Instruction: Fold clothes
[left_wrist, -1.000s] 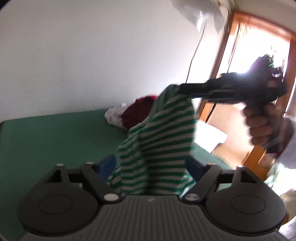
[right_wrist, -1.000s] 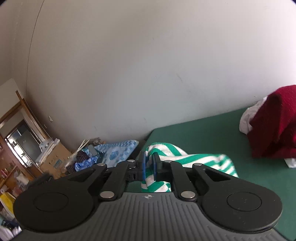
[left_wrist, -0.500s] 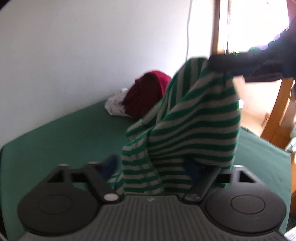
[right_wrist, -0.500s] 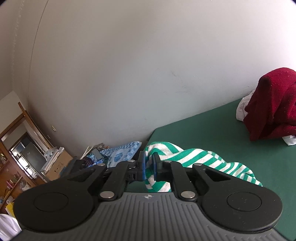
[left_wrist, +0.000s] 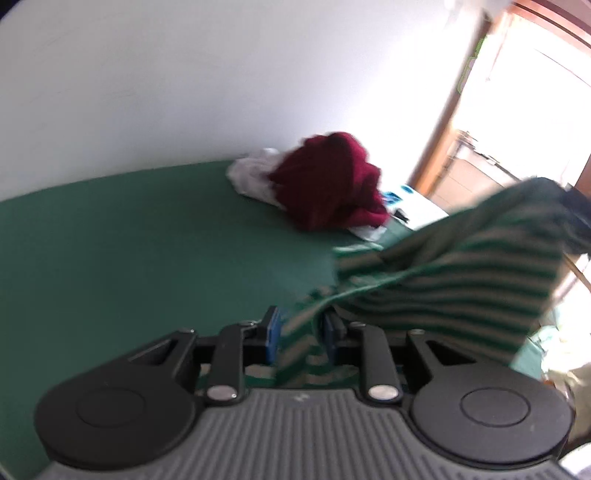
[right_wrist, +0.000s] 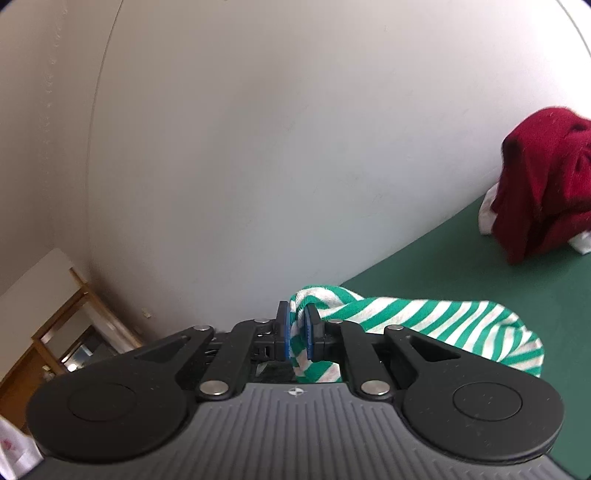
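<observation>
A green-and-white striped garment (left_wrist: 461, 273) hangs stretched in the air above the green table (left_wrist: 129, 240). My left gripper (left_wrist: 300, 332) is shut on one end of it, the cloth bunched between the blue pads. The other end runs up to the right edge of the left wrist view, where a dark bit of the other gripper shows. In the right wrist view my right gripper (right_wrist: 298, 332) is shut on a fold of the striped garment (right_wrist: 424, 325), which trails off to the right over the table (right_wrist: 461, 280).
A dark red garment (left_wrist: 332, 184) lies heaped on white cloth (left_wrist: 251, 177) at the table's far side by the white wall; the red garment (right_wrist: 546, 192) also shows in the right wrist view. A bright doorway with a wooden frame (left_wrist: 454, 103) stands at the right.
My left gripper has gone from wide open around the hanging cloth to shut on it. The garment has swung from hanging upright to stretched sideways to the right. The right gripper kept its hold.
</observation>
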